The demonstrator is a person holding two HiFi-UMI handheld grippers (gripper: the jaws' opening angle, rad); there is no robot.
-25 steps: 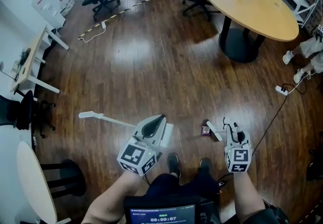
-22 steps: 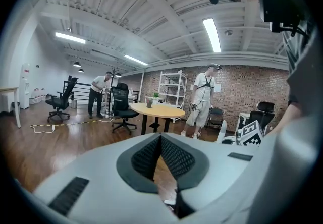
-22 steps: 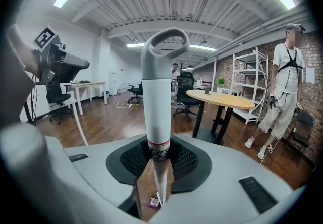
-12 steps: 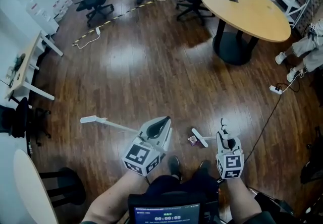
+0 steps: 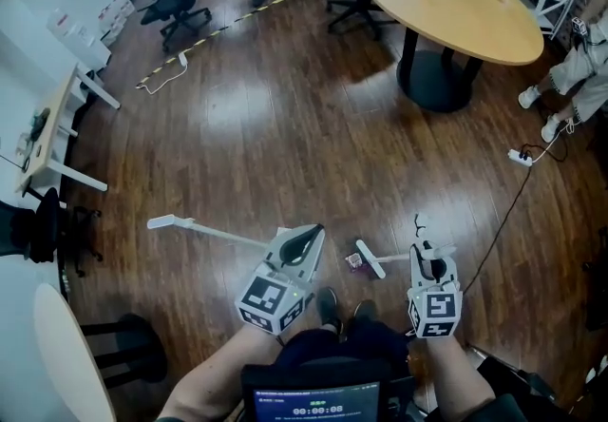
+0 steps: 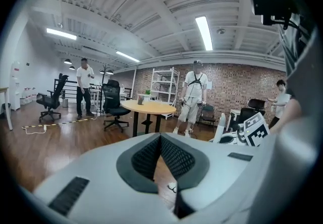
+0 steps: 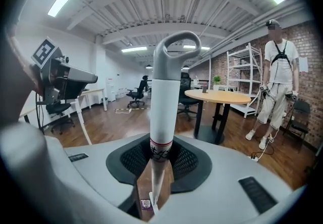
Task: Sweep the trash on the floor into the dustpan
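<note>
A small purple wrapper (image 5: 353, 261) lies on the wood floor, also seen low in the right gripper view (image 7: 145, 203). The white broom head (image 5: 369, 258) rests right beside it. My right gripper (image 5: 427, 254) is shut on the broom's white handle (image 7: 164, 107), which ends in a grey loop. A long white handle (image 5: 204, 232) runs from the left and disappears under my left gripper (image 5: 306, 238); the pan it belongs to is hidden. In the left gripper view the left gripper (image 6: 160, 140) looks shut, with nothing showing between its jaws.
A round wooden table (image 5: 456, 7) on a black pedestal stands at the back right. A power strip (image 5: 518, 157) and its cable trail across the floor at right. Office chairs (image 5: 176, 2) and people stand far back. A white desk (image 5: 57, 125) lines the left. My shoes (image 5: 328, 301) are just below the grippers.
The broom head and the purple wrapper have slid left toward the left gripper. The right gripper shifted slightly left with them. The left gripper has barely moved.
</note>
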